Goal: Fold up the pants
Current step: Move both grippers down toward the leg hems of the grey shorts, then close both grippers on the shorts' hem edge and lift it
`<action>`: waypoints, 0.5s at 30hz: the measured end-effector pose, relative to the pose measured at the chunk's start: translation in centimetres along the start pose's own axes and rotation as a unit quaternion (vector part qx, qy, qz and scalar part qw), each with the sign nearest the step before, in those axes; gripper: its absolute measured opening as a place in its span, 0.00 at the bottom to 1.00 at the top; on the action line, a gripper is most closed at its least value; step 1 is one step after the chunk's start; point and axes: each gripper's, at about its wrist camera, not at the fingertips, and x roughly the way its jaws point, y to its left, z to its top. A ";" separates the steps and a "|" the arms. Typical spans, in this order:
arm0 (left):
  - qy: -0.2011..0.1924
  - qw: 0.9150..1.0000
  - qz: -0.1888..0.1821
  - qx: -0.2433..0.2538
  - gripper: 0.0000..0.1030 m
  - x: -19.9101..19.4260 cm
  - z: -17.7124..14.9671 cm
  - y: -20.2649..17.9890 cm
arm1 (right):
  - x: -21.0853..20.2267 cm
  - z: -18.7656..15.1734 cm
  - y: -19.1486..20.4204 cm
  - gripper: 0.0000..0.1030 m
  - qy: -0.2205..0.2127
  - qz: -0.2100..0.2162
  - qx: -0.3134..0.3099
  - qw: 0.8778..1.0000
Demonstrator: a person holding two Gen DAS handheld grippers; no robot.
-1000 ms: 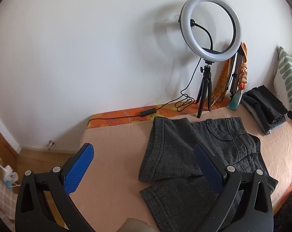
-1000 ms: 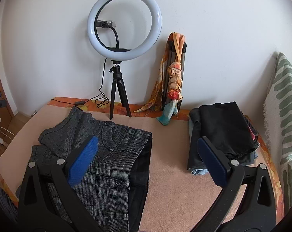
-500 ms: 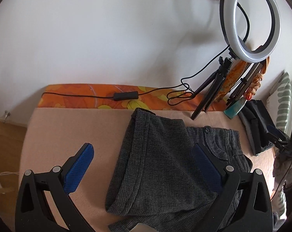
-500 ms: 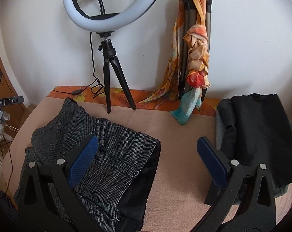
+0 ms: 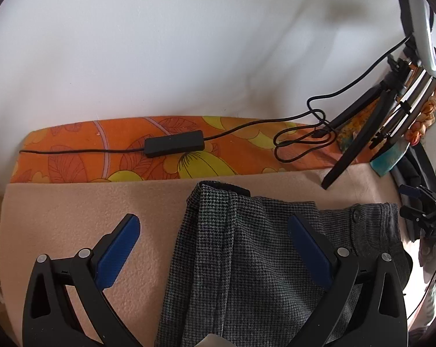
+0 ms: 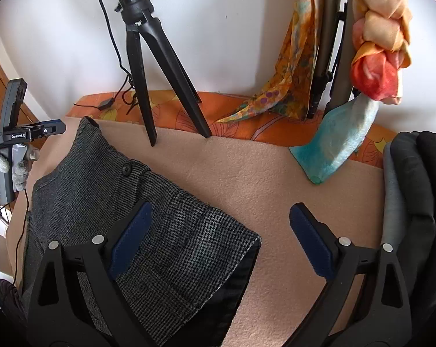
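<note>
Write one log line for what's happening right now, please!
step: reach | left gripper: open, over pants | right gripper: open, at waistband corner | grasped: nothing

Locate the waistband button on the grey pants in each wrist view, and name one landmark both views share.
Left wrist: the button sits right of centre, beyond the left claw's right finger, on the grey pants.
Right wrist: the button lies left of centre, below the tripod.
Shared landmark: the black tripod standing on the blanket's far edge.
</note>
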 end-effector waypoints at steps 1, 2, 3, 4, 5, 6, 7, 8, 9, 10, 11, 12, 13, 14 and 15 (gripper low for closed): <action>0.003 1.000 -0.005 -0.003 0.98 0.5 0.1 0.1 | 0.6 0.1 -0.2 0.95 0.004 0.003 -0.001 1.000; 0.005 1.000 -0.008 -0.005 0.98 1.0 0.3 0.2 | 1.1 0.0 -0.4 0.95 0.009 0.008 0.000 1.000; 0.008 1.000 -0.006 -0.007 0.98 1.5 0.4 0.2 | 1.5 0.0 -0.6 0.94 0.015 0.016 0.002 1.000; 0.011 1.000 -0.002 -0.008 0.98 2.1 0.5 0.2 | 1.9 -0.1 -0.8 0.94 0.021 0.024 0.004 1.000; 0.015 1.000 0.001 -0.007 0.98 2.5 0.6 0.3 | 2.2 -0.1 -0.8 0.94 0.025 0.030 0.004 0.999; 0.019 1.000 0.004 -0.007 0.98 2.9 0.7 0.4 | 2.6 -0.3 -0.8 0.94 0.030 0.033 0.000 0.999; 0.021 1.000 0.007 -0.008 0.95 3.3 0.7 0.5 | 2.8 -0.4 -0.7 0.93 0.033 0.035 -0.005 0.999; 0.022 1.000 0.009 -0.009 0.92 3.5 0.7 0.6 | 3.0 -0.5 -0.6 0.91 0.038 0.038 -0.009 0.999; 0.025 1.000 0.008 -0.011 0.86 3.7 0.7 0.7 | 3.2 -0.7 -0.5 0.89 0.042 0.041 -0.013 0.998; 0.025 1.000 0.005 -0.013 0.81 3.9 0.6 0.8 | 3.4 -0.8 -0.4 0.87 0.048 0.045 -0.015 0.998; 0.026 1.000 0.004 -0.015 0.79 4.0 0.5 0.9 | 3.6 -0.9 -0.3 0.84 0.053 0.048 -0.017 0.997; 0.025 1.000 0.005 -0.015 0.72 4.0 0.5 0.9 | 3.7 -1.0 -0.2 0.81 0.056 0.050 -0.019 0.997; 0.022 1.000 0.008 -0.012 0.67 4.0 0.5 0.9 | 3.6 -1.1 -0.1 0.79 0.055 0.051 -0.023 0.997; 0.020 1.000 0.005 -0.010 0.64 4.0 0.5 0.9 | 3.5 -1.1 0.0 0.75 0.056 0.054 -0.024 0.997; 0.020 1.000 -0.002 -0.011 0.53 3.9 0.6 0.9 | 3.5 -1.1 0.0 0.65 0.057 0.060 -0.023 0.996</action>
